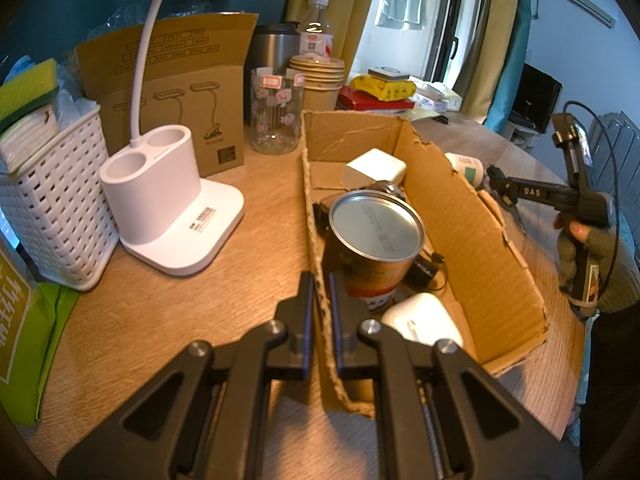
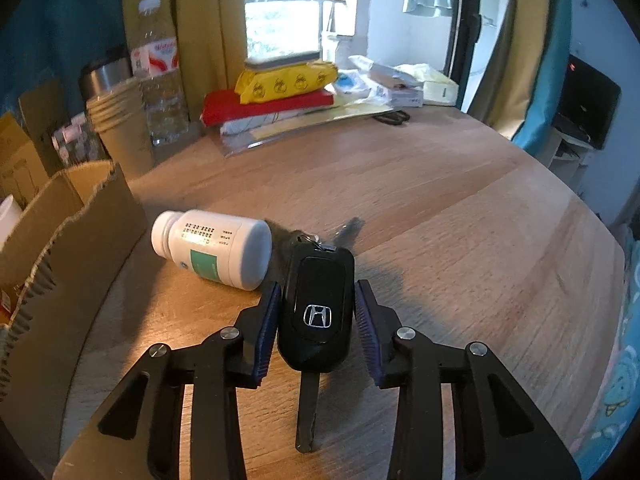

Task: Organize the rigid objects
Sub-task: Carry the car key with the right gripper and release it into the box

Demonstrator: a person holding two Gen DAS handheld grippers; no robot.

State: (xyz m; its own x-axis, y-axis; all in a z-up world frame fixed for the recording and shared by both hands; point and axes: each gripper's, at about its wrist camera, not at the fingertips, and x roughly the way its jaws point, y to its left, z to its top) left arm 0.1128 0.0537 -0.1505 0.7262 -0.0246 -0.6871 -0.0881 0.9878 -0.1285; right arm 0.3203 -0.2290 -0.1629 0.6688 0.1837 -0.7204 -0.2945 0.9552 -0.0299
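The left claw (image 1: 320, 312) pinches the near-left wall of the torn brown cardboard box (image 1: 472, 216) on the wooden worktop (image 2: 440, 208). The right claw (image 2: 316, 316) brackets a black Honda car key (image 2: 316, 300), left pad touching, right pad just apart. Beyond lies a white pill bottle (image 2: 212, 248) beside the box

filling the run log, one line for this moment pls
left gripper: shut on box wall | right gripper: open around car key | pill bottle: on table
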